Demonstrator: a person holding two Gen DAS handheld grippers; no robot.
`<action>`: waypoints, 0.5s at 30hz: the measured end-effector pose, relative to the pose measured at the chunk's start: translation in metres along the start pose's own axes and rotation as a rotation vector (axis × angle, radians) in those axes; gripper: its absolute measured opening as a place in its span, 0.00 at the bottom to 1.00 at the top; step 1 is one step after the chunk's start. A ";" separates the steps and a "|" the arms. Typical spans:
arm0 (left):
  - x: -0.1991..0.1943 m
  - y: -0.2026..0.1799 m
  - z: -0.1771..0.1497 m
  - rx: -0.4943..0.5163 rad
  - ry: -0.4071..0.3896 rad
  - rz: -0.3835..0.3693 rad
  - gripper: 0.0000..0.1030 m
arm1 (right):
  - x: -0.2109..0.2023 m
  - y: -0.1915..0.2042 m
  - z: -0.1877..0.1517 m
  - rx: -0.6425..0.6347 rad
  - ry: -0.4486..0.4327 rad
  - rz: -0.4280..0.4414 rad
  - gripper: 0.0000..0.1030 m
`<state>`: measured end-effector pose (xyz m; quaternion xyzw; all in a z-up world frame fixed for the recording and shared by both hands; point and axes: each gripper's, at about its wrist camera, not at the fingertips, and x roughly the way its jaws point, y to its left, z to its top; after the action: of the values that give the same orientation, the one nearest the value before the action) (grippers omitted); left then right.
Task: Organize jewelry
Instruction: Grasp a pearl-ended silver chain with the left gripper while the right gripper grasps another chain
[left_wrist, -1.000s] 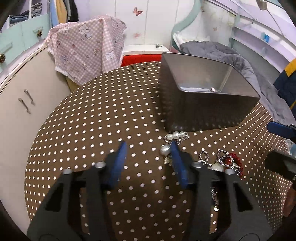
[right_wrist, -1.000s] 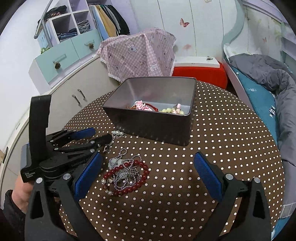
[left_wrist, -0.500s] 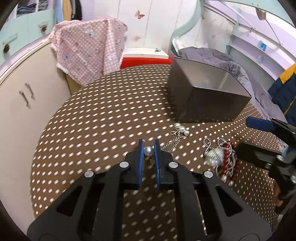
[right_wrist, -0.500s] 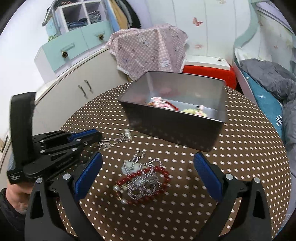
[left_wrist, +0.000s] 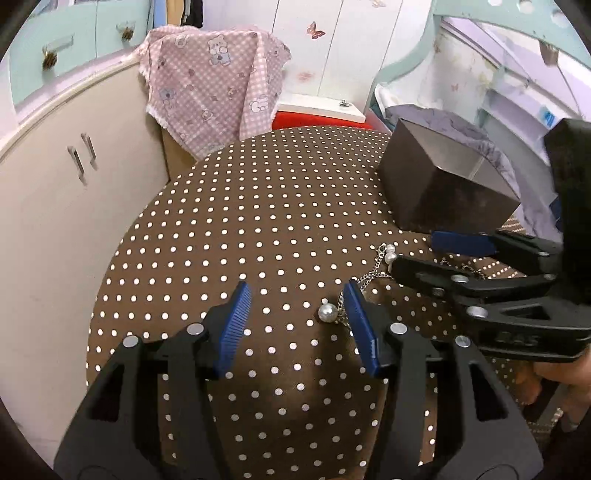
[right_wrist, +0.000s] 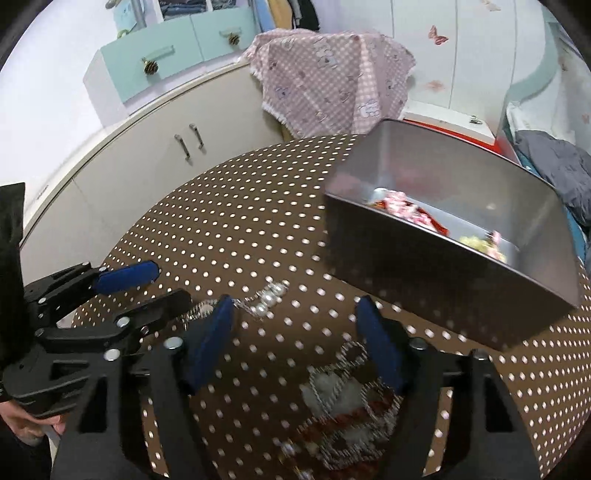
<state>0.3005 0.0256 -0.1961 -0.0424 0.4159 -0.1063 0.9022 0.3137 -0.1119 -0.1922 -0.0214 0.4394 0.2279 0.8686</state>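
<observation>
Table (left_wrist: 229, 236), dotted brown, carried everything. Tin (right_wrist: 454, 266) stood far right, mouth up, ready for each piece. Red-bead tangle (right_wrist: 351, 424) lay near me under my right tongs (right_wrist: 295, 339), whose jaws had just been narrowing, nothing pinched. My left tongs (left_wrist: 295, 317) had just parted; pearl chain (left_wrist: 328, 314) lay loose by the right pad.
</observation>
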 end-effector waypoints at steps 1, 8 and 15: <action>-0.001 0.001 0.000 -0.001 0.000 0.006 0.51 | 0.004 0.004 0.000 -0.016 0.011 0.000 0.61; -0.006 0.002 -0.006 -0.001 -0.005 0.015 0.51 | 0.008 0.021 -0.005 -0.141 0.001 -0.052 0.08; -0.014 -0.009 -0.017 0.039 -0.007 -0.003 0.51 | -0.027 0.003 -0.015 -0.065 -0.055 0.036 0.08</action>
<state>0.2777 0.0201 -0.1949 -0.0257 0.4106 -0.1159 0.9041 0.2875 -0.1229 -0.1801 -0.0355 0.4082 0.2583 0.8749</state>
